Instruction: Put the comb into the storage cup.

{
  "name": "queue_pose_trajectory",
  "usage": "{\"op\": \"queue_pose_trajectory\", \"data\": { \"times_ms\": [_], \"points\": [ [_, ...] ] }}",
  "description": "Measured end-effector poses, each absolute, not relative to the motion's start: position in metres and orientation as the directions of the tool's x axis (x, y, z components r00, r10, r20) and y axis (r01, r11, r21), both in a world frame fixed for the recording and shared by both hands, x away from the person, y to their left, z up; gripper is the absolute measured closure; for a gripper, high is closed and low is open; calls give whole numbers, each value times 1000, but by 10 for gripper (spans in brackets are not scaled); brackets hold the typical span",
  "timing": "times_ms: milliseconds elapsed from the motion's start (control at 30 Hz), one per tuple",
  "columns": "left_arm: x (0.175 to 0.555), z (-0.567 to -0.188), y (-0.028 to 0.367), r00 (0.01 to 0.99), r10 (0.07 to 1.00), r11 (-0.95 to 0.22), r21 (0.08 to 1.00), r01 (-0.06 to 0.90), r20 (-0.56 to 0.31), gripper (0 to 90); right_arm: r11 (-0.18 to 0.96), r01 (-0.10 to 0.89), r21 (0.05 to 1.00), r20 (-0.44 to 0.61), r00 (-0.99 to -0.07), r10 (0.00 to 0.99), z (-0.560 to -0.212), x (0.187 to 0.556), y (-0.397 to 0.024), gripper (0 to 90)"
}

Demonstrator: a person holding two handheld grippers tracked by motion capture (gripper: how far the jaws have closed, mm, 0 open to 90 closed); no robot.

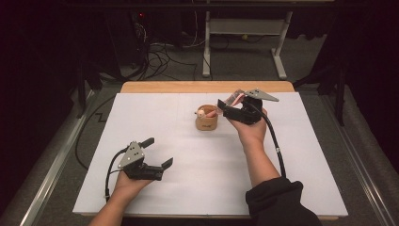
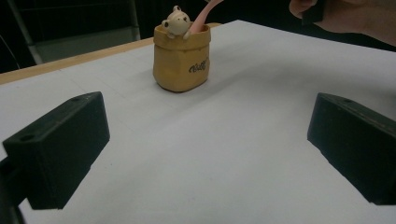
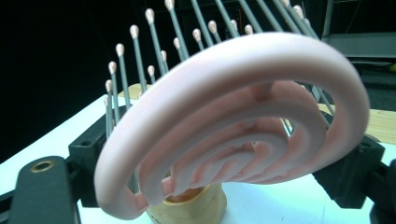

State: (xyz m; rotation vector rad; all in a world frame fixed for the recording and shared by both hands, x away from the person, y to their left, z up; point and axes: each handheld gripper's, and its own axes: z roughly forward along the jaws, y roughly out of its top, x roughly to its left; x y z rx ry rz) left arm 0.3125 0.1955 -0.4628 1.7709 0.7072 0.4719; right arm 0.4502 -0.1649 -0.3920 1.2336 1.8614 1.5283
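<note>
Right hand-held gripper (image 1: pixel 231 104) is clamped on the head of a pink hairbrush (image 3: pixel 243 126), jaws standing wide on either side of the oval frame; the brush handle goes down into the small tan holder (image 1: pixel 206 121) mid-bench, w/ a little bear figure (image 2: pixel 176 22) on its rim. Brush looks light: thin plastic, vented spiral ribs, stiff enough but w/ some flex; the ball-tipped metal bristles (image 3: pixel 122 77) are the delicate bit and would bend if squeezed. Best grip is prob. on the frame edges, as now, or the handle, not across the pins. Smooth plastic could slip or pivot in the pads, so keep pressure even. Long axis runs from holder up and tilted toward the right hand, head uppermost, bristles facing away from that gripper's camera. Holder seems small and tippy, so lift along the handle line. Left hand-held gripper (image 1: pixel 157 153) rests low on the white bench (image 1: pixel 291 155), jaws spread, nothing in them, well apart from holder.
</note>
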Motion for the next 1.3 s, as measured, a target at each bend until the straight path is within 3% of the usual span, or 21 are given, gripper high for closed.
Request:
{"op": "queue_pose_trajectory", "data": {
  "times_ms": [933, 1300],
  "points": [
    [312, -462, 196, 736, 676, -202, 951, 232, -37, 0, 22, 369, 929, 183, -511, 840, -403, 440, -173, 145],
    [313, -462, 197, 736, 676, -201, 951, 234, -38, 0, 36, 364, 931, 161, -497, 852, -403, 440, -176, 88]
  ]
}}
